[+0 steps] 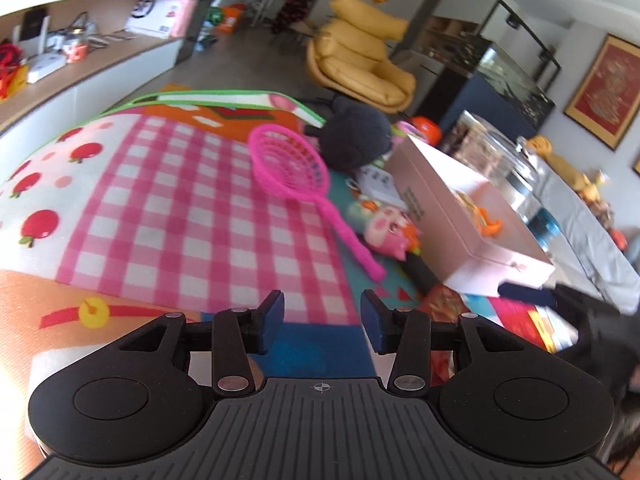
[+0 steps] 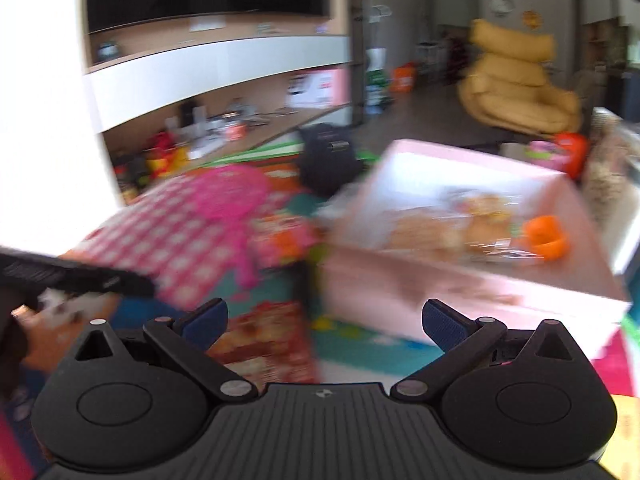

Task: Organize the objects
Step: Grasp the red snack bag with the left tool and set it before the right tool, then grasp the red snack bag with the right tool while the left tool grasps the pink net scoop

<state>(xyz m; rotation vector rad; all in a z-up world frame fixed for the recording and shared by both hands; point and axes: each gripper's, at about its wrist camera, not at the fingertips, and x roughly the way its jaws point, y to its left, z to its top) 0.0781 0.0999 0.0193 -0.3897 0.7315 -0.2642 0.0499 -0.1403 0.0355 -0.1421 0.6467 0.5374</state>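
Note:
My left gripper [image 1: 322, 322] hangs open over a checked pink play mat [image 1: 168, 216], nothing between its blue pads. Ahead lies a pink toy racket [image 1: 298, 176], and to its right a pink pig-faced toy [image 1: 386, 232] beside a long pink box [image 1: 468, 216]. A dark plush ball [image 1: 354, 138] sits behind the racket. In the blurred right wrist view, my right gripper [image 2: 325, 322] stands wide open and empty above a red patterned packet [image 2: 264, 340]. The pink box [image 2: 460, 276] is just ahead with an orange piece [image 2: 546, 238] on top, and the pink racket [image 2: 234, 196] is to the left.
A yellow armchair [image 1: 360, 60] stands at the back. Shelves [image 1: 80, 60] with clutter run along the left wall. A glass tank [image 1: 508, 76] on a dark cabinet and a grey sofa [image 1: 592, 240] line the right side. Colourful books [image 1: 520, 316] lie near the box.

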